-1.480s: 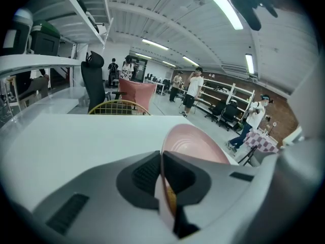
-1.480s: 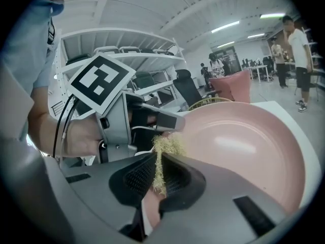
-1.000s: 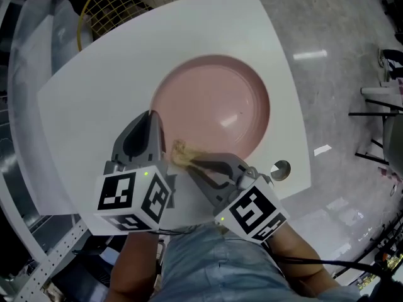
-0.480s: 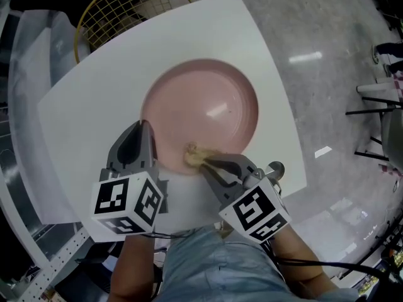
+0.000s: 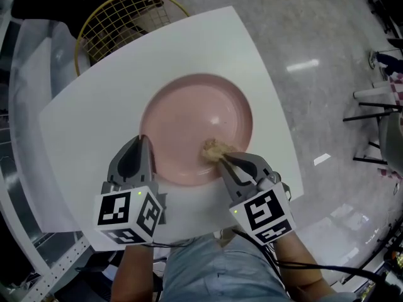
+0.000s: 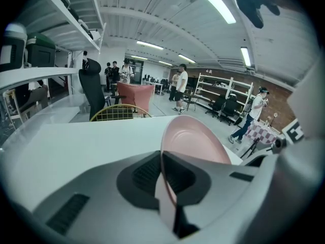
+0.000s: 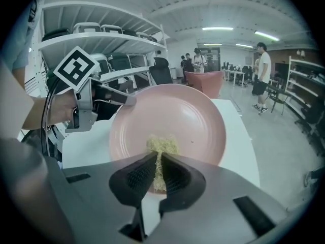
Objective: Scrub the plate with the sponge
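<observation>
On the white, smooth tabletop [image 5: 94, 106]: a round, shallow pink plate [image 5: 195, 121] is sitting towards the person's side, its glossy face catching a streak of ceiling light.

Left gripper [image 5: 142, 142]: its two grey jaws are clamping the plate's near-left rim, and the thin edge is sitting between their ribbed inner pads. This grip is probably steadying the plate so it does not slide or spin under the scrubbing. Whether the plate is lying flat or tipped up slightly at that edge cannot be told.

Right gripper [image 5: 223, 156]: its jaws are pinching a tan, coarse, fibrous sponge [image 5: 214, 148] tightly. The sponge's free end is sticking out past the tips, so the soft material, not the hard jaws, is meeting the plate.

Sponge position: it is pressing on the plate's inner face, at the near-right part, just inside the rim.

Textures: the plate looks hard, slick and rigid. The sponge looks rough and squashable, flattened where it is gripped. The gripper bodies are matte grey plastic, each carrying a cube with black-and-white square markers.

Task stage: scrubbing appears to be under way, with most of the plate's face lying beyond the sponge.

Surroundings: a yellow wire basket [image 5: 119, 14] is standing beyond the table's far-left corner, on a shiny grey floor [image 5: 327, 55].
</observation>
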Demonstrator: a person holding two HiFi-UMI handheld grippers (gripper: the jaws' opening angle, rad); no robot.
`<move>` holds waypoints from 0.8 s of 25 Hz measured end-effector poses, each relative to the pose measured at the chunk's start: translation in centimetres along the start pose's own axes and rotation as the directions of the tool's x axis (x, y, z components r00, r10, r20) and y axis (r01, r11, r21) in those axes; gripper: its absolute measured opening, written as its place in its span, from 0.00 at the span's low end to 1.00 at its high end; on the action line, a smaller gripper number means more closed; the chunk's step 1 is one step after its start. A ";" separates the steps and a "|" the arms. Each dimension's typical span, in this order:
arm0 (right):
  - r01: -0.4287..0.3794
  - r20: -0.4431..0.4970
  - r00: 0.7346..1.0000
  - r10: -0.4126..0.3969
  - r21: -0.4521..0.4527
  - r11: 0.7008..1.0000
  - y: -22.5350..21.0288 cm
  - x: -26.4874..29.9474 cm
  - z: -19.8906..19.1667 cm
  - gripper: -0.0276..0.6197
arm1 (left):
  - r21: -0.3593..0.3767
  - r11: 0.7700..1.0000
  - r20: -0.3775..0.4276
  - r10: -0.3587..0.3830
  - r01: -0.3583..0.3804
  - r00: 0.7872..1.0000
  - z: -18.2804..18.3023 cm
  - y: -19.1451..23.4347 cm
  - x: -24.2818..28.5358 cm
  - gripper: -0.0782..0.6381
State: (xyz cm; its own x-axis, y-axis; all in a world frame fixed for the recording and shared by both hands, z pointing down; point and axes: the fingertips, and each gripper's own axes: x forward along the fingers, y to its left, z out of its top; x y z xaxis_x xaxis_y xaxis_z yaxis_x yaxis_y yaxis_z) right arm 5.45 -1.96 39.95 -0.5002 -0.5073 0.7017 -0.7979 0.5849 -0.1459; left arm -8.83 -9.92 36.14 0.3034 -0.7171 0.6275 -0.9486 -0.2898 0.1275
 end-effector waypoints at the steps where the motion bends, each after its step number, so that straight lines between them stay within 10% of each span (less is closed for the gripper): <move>1: 0.015 0.004 1.000 -0.014 -0.005 1.000 -0.3 0.0 0.1 0.09 | 0.000 1.000 -0.001 -0.001 0.001 1.000 0.0 0.0 0.0 0.14; 20: 0.256 0.065 0.966 -0.251 -0.071 0.964 -5.2 0.7 2.8 0.09 | -0.011 0.999 0.010 -0.044 0.045 0.999 0.3 -0.1 -0.3 0.14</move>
State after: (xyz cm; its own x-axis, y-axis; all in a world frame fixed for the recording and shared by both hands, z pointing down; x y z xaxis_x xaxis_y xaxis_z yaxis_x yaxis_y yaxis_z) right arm 8.35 -7.14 39.29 -0.3043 -0.6780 0.6691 -0.8732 0.4792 0.0885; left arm -8.80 -9.83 35.71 0.3461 -0.7101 0.6132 -0.9350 -0.3145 0.1636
